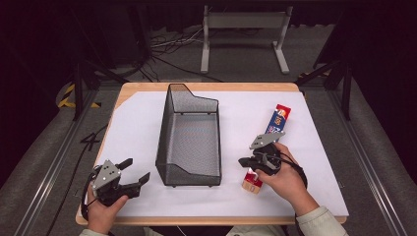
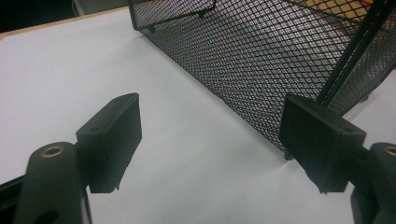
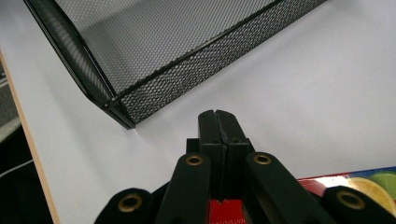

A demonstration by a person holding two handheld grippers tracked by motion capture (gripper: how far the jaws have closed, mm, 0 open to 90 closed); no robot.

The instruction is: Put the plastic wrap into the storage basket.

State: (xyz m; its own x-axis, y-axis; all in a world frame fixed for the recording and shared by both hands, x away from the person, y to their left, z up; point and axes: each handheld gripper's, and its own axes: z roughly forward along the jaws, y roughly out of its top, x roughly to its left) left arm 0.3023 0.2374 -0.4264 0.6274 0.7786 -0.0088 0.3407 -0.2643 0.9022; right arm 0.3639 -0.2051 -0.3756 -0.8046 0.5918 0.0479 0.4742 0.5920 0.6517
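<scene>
so the right gripper (image 1: 244, 162) is sitting over a long red n blue snack box (image 1: 277, 121) on the right side of the white sheet (image 1: 133, 128) that covers the table (image 1: 147, 87). the box lies flat, running from near the person's right hand (image 1: 285, 178) away toward the far edge, w/ its near end (image 1: 252, 183) poking out under the gripper body. in the right gripper view the jaws are pressed together, pads touching, nothing between the tips, and they point across the sheet toward the near corner of the wire mesh basket (image 3: 154, 60). a bit of the box's printed top, w/ citrus slices on it, shows at the bottom right under the gripper (image 3: 369, 182).

basket's black mesh, stands upright mid table, btw the two grippers, looks like nothing in it. box is just right of it, not touching.

left gripper (image 1: 134, 172) rests at the near left corner in the left hand (image 1: 103, 209), jaws wide apart, nothing between them. in the left gripper view it's aimed along the sheet at the basket's side wall (image 2: 261, 60), close but apart from it.
</scene>
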